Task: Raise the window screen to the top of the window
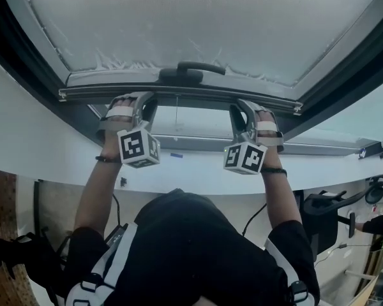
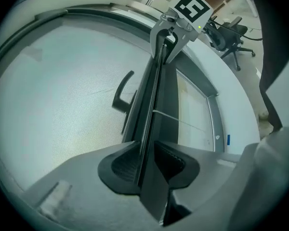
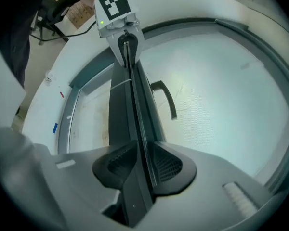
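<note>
The window screen (image 1: pixel 198 18) is a grey mesh with a dark bottom bar (image 1: pixel 185 94) and a black handle (image 1: pixel 191 69) at its middle. My left gripper (image 1: pixel 135 98) is shut on the bar left of the handle, and my right gripper (image 1: pixel 246 104) is shut on it to the right. In the left gripper view the bar (image 2: pixel 149 109) runs straight between the pads (image 2: pixel 123 165) of my left gripper (image 2: pixel 147 160), with the right gripper (image 2: pixel 176 30) clamped further along. The right gripper view has the bar (image 3: pixel 135 105) pinched in my right gripper (image 3: pixel 143 160), handle (image 3: pixel 166 97) beside it.
A dark window frame (image 1: pixel 25 62) surrounds the screen, with bare glass (image 1: pixel 198 121) below the bar and a thin cord (image 1: pixel 176 116) hanging there. A white sill (image 1: pixel 45 145) curves under the window. An office chair (image 1: pixel 325 209) stands at the right.
</note>
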A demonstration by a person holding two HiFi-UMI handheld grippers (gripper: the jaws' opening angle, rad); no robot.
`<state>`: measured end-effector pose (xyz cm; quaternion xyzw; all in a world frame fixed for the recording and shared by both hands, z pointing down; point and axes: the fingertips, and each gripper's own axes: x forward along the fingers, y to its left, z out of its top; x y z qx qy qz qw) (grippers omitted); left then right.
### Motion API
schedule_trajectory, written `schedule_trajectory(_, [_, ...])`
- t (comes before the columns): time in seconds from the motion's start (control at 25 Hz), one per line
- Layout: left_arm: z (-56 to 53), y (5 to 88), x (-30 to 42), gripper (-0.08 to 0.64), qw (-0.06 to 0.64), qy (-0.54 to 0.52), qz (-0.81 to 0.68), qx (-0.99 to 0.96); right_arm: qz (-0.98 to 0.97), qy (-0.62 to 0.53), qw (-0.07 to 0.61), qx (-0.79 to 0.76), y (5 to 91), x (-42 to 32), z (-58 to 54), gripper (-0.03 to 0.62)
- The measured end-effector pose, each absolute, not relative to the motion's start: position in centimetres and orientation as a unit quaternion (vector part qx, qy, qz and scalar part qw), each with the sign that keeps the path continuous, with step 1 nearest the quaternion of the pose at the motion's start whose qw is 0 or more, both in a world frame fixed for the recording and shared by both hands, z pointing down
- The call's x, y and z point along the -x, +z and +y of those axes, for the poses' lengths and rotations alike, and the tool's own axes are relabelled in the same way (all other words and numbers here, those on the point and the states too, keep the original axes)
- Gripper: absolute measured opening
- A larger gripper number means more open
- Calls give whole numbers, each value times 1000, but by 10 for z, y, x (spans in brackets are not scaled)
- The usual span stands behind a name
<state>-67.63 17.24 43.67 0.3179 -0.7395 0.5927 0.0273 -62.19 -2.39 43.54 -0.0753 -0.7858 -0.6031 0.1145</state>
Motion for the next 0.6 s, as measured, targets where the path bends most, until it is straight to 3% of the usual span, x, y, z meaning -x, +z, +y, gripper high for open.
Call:
schedule_trajectory(0.24, [142, 439, 670, 103, 12, 592, -731, -341, -781, -602, 102, 132, 437, 635, 35, 117])
schedule_trajectory(0.6, [140, 443, 669, 81, 17, 588, -735, -338, -762, -616, 124, 158, 464, 638, 57, 202])
